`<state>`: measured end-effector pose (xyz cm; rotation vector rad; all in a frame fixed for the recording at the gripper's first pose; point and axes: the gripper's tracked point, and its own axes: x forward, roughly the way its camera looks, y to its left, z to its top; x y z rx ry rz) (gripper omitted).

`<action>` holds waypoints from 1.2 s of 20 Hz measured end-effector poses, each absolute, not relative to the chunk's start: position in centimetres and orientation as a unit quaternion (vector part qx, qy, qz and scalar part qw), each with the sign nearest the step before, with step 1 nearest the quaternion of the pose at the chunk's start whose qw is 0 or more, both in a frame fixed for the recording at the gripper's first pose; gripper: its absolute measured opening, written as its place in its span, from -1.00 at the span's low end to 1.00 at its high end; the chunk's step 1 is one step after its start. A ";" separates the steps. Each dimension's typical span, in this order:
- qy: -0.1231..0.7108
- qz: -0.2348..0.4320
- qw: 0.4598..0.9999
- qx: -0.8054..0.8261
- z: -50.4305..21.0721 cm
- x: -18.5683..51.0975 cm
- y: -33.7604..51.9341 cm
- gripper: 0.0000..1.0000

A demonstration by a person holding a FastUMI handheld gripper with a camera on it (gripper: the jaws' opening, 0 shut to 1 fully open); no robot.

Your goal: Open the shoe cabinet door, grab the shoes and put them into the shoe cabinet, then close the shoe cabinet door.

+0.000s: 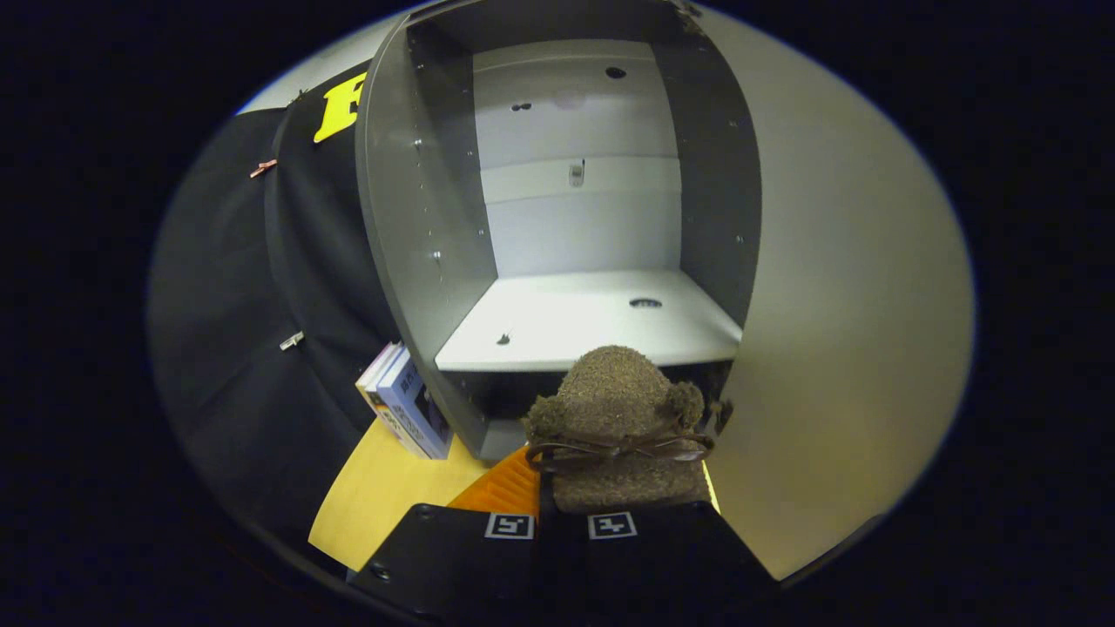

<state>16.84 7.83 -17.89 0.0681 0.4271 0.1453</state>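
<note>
Right now your gripper (562,514) is clenched on the brown fuzzy shoe (617,427), both fingers pressing its heel end, with its bow across the top. You hold the shoe just in front of the shoe cabinet (418,261), toe toward the pale shelf (592,322). That shelf holds nothing. Cabinet door (836,305) stands swung wide beside the shoe. Books (405,409) lean at the cabinet's outer side on the yellow worktop (383,488).

Light from above falls brightest on the shoe cabinet's shelf (592,318), nearly washing it out. Fisheye distortion bows the cabinet walls; focus stays sharp throughout.
</note>
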 end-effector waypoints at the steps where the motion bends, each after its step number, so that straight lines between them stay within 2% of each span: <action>1: 0.202 0.069 0.976 0.037 -16.5 17.9 8.0 -0.84; 3: 0.181 0.069 0.980 0.046 -14.1 20.5 8.8 -0.84; 10: 0.202 0.083 0.974 0.056 -12.0 28.7 11.0 -0.84; 18: 0.237 0.051 0.969 0.044 -14.5 39.4 10.3 -0.85; 24: 0.279 0.043 0.957 0.063 -17.9 43.3 10.4 -0.83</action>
